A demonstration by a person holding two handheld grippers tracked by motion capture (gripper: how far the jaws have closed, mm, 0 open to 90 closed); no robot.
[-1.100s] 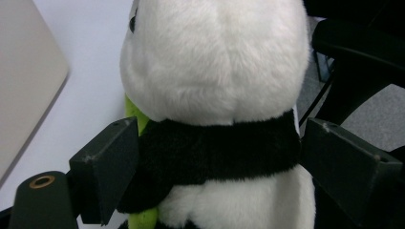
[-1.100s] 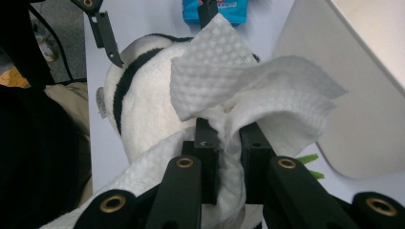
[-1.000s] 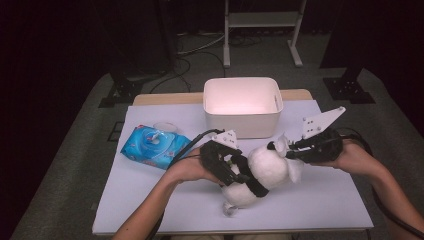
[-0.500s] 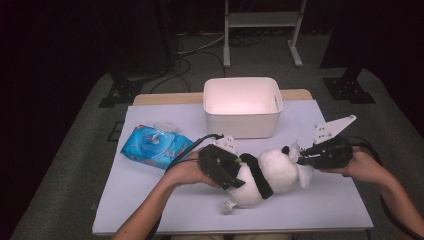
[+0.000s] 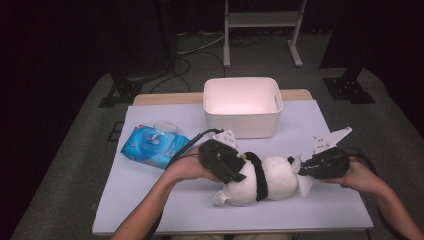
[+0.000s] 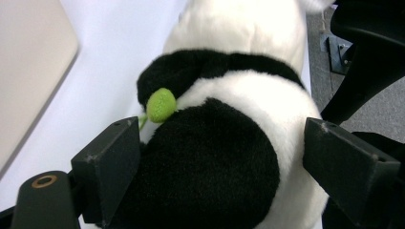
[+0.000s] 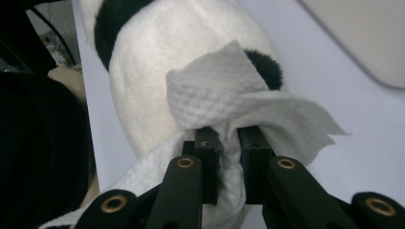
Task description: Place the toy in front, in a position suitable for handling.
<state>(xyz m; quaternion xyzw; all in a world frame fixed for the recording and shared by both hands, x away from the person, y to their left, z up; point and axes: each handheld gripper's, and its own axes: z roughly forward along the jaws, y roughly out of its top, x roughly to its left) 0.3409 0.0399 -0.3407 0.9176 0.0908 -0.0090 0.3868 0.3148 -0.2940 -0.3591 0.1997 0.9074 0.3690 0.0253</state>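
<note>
Two grippers at work on one soft toy. Right gripper (image 7: 224, 143): jaws pinched nearly together on a bunched wet wipe (image 7: 239, 107), the sheet pressed against the white flank of the plush panda (image 7: 172, 71), beside a black ear or tail tuft. Left gripper (image 6: 219, 162): jaws spread wide either side of the panda's black-and-white body, the near jaw touching fur, the far one just off it or barely brushing; more a brace than a clamp, by the look of it. Green tag or bud (image 6: 161, 105) poking out just ahead of the left jaw.

Seen from above: panda (image 5: 267, 177) lying on its side on the white table (image 5: 150, 200), between left gripper (image 5: 239, 168) and right gripper (image 5: 301, 170). White bin (image 5: 242, 117) just behind, packet of wipes (image 5: 152, 146) off to the left.

Risks, as judgement only: loose bracing, so a firm wipe stroke likely to roll or slide the toy rather than clean it. Thin wipe held by a small fold, liable to tear or slip free under drag on the pile. Trailing flap prone to catching under the body. Hard jaw tips close to the fur, so snagging possible.
</note>
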